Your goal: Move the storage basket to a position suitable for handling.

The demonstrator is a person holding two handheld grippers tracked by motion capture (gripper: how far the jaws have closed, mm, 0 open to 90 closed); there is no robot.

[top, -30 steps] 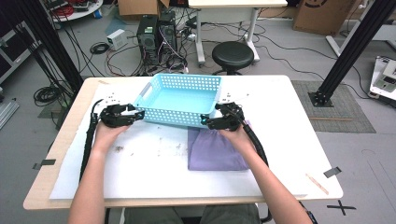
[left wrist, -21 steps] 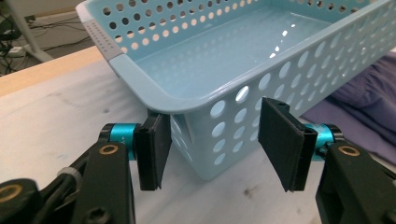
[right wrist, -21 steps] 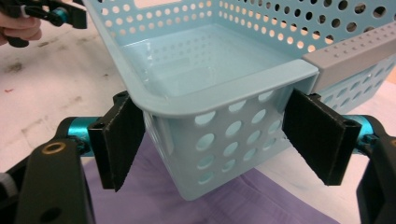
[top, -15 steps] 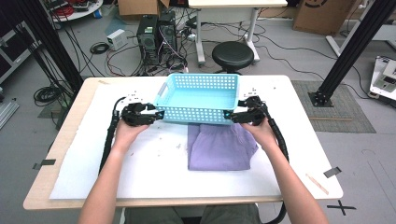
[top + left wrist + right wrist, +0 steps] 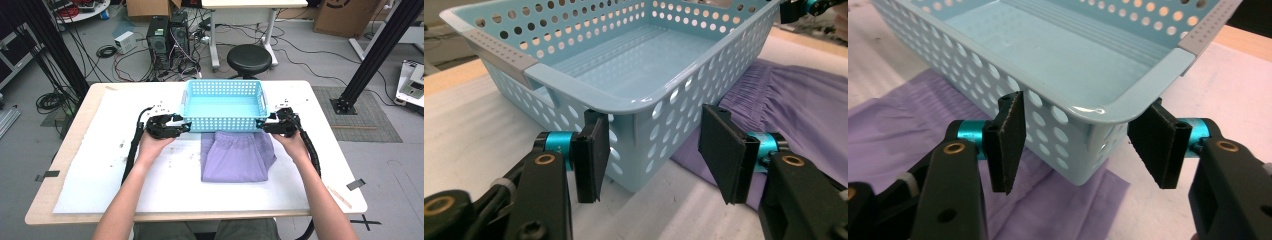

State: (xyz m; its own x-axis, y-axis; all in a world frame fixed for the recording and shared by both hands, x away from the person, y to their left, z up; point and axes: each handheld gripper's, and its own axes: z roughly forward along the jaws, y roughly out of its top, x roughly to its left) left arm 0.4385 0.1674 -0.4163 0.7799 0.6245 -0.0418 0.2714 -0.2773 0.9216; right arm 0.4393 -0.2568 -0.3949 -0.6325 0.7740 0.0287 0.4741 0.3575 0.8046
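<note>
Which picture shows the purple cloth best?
The high view. There the whole purple cloth lies folded on the table, its far edge tucked under the blue basket. The left gripper view shows one gathered edge beside the basket; the right gripper view shows a flat part under the basket's corner.

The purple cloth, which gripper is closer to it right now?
Right. The right gripper sits directly above the purple cloth's far right corner; the left gripper is off its left side.
</note>
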